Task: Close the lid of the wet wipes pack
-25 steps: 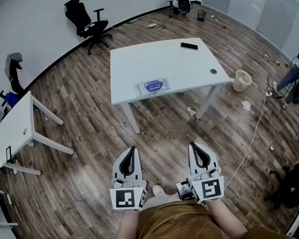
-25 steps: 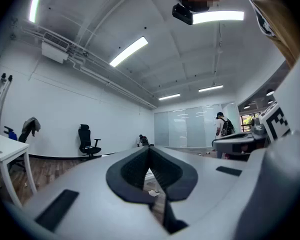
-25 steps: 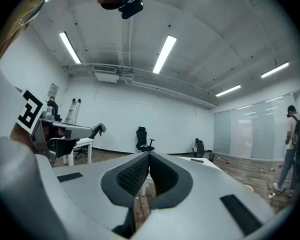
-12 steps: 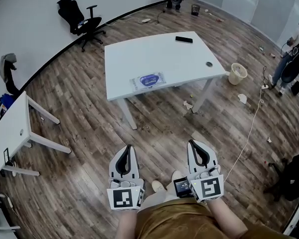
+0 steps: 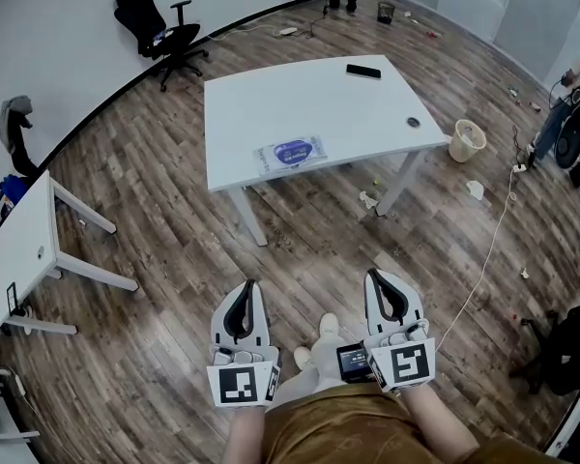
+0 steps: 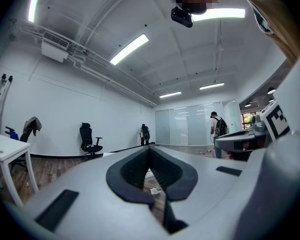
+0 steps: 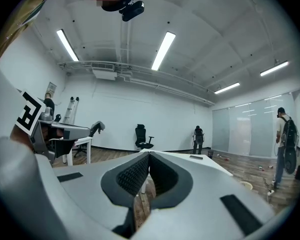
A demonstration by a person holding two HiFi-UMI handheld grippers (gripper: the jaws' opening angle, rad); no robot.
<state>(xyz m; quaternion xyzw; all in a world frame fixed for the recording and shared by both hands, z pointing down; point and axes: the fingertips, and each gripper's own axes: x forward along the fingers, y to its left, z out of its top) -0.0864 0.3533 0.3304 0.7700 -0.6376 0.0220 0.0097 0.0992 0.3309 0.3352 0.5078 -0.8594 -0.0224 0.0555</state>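
The wet wipes pack [image 5: 290, 152], white with a blue oval label, lies flat near the front edge of a white table [image 5: 367, 114] well ahead of me. Whether its lid is up is too small to tell. Both grippers hang low over the wooden floor, far short of the table. My left gripper [image 5: 245, 288] has its jaws meeting at the tips with nothing in them. My right gripper [image 5: 381, 278] is likewise shut and empty. In the left gripper view [image 6: 149, 149] and right gripper view [image 7: 148, 155] the jaw tips touch.
A black phone [image 5: 363, 71] lies at the table's far side. A second white table [image 5: 29, 249] stands left, a black office chair [image 5: 159, 32] at the wall, a beige bin [image 5: 467, 141] and a floor cable [image 5: 493, 249] right. People stand at the far end and right edge.
The view has shifted slightly as I step closer to the table; a shoe shows between the grippers. Both grippers stay shut and held in the same pose.
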